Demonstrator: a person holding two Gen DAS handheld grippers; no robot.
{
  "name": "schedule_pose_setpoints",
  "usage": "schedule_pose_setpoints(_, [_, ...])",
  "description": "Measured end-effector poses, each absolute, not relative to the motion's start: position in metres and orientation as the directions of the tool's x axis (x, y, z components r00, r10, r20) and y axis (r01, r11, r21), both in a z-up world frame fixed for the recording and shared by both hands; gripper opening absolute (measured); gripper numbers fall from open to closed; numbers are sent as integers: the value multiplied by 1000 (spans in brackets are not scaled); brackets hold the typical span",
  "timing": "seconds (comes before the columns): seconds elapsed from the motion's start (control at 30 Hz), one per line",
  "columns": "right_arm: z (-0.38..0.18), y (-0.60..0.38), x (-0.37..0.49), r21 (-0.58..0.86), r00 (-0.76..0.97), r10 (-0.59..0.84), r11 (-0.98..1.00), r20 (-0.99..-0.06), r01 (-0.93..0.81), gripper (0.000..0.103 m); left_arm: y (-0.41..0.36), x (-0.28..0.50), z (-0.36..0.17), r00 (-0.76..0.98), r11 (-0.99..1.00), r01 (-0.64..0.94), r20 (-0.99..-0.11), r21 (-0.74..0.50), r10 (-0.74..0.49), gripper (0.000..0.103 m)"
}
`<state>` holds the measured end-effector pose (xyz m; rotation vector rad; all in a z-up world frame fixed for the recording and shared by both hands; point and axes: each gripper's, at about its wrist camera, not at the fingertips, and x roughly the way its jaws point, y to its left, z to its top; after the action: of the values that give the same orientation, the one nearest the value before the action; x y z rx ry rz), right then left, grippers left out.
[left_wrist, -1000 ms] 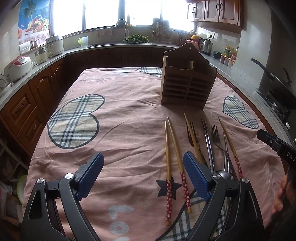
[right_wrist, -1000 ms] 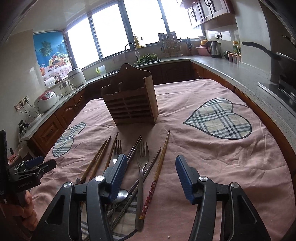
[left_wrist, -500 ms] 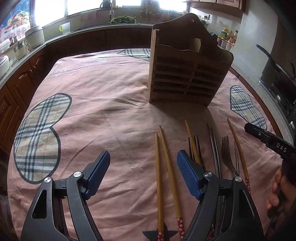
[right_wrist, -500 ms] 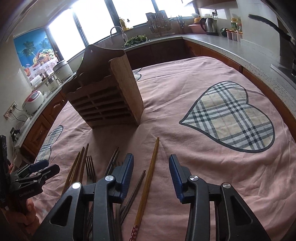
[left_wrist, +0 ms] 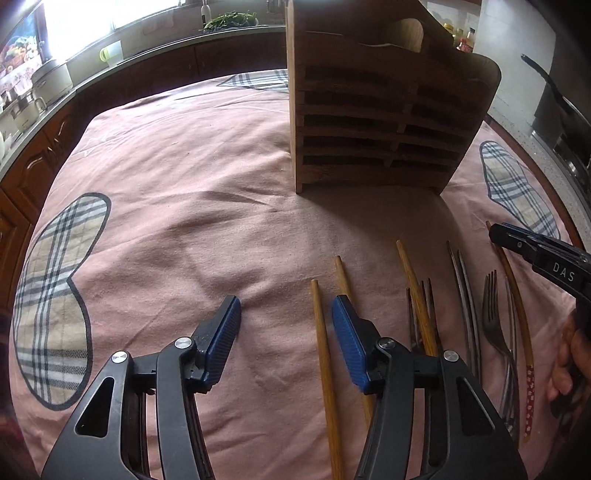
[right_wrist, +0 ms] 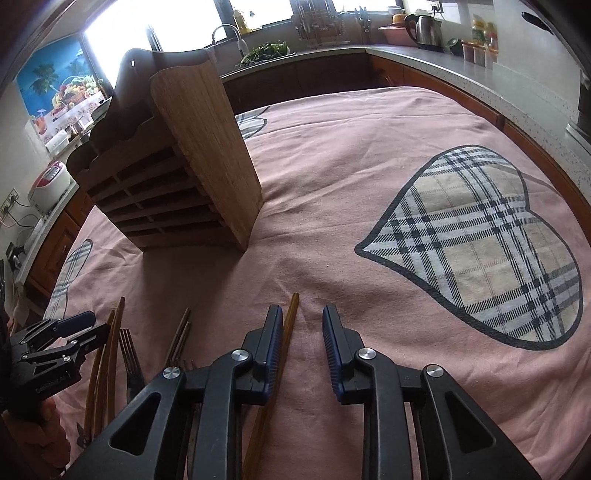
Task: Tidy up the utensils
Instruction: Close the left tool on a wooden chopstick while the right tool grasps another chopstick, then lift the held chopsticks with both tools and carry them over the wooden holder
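A slatted wooden utensil holder [left_wrist: 369,122] [right_wrist: 177,177] stands upright on the pink cloth. In front of it lie wooden chopsticks [left_wrist: 321,332], metal chopsticks [left_wrist: 461,280] and forks [left_wrist: 495,317] [right_wrist: 129,354]. My left gripper [left_wrist: 286,301] hovers low over the leftmost chopstick, which lies between its closing jaws near the right pad [left_wrist: 347,332], with no pad pressing on it. A second chopstick [left_wrist: 341,273] runs under that pad. My right gripper [right_wrist: 302,309] is closing around the rightmost chopstick [right_wrist: 291,321]. That stick lies against the left pad [right_wrist: 273,332], and the other pad is still apart from it.
The pink cloth [right_wrist: 369,166] has plaid hearts [right_wrist: 480,251] [left_wrist: 55,295]. Kitchen counters [right_wrist: 443,59] ring the table, with a kettle [right_wrist: 423,27], rice cookers [left_wrist: 51,77] and a dark pan [left_wrist: 554,96] on the right. A hand [left_wrist: 569,362] holds the right gripper.
Both grippers have moved forward and down toward the utensils and the holder. Their jaws have narrowed, and a chopstick now lies between each pair.
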<state>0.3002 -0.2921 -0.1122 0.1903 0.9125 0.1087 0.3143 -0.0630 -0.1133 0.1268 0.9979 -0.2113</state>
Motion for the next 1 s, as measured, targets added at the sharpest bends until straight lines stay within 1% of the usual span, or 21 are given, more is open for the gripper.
schedule_pose_setpoints(0.03, [-112,-290,301,193,608,163,981,-777,-17,22,-64,313,-112,528,970,244,-841,16,-119,46])
schedule_pose_setpoints(0.07, [-112,-286,302,172,610,150,985,-778,-22,20,-67,313,-112,529,967,255,-839,14,-127,37])
schedule_pose_setpoints(0.1, [-113,-284,302,152,613,136,988,-779,-27,16,-70,313,-111,530,964,265,-838,14,-133,26])
schedule_pose_setpoints(0.13, [-113,-282,302,136,614,127,990,-779,-33,13,-72,313,-111,529,961,274,-837,16,-137,19])
schedule_pose_setpoints(0.17, [-114,-281,303,129,612,124,991,-781,-36,9,-73,314,-111,527,960,280,-838,14,-141,6])
schedule_pose_setpoints(0.33, [-109,-285,304,198,602,186,979,-776,-47,6,-66,315,-104,516,958,283,-836,-37,-184,4])
schedule_pose_setpoints(0.57, [-70,-289,278,273,657,256,959,-709,-78,5,-42,288,-61,568,954,272,-780,-122,-262,4])
schedule_pose_setpoints(0.83, [-14,-282,242,287,733,290,949,-616,-134,5,-16,244,-7,646,944,275,-693,-181,-321,4])
schedule_pose_setpoints(1.0, [10,-276,221,280,765,301,946,-570,-164,5,-3,221,16,688,942,276,-645,-191,-332,4])
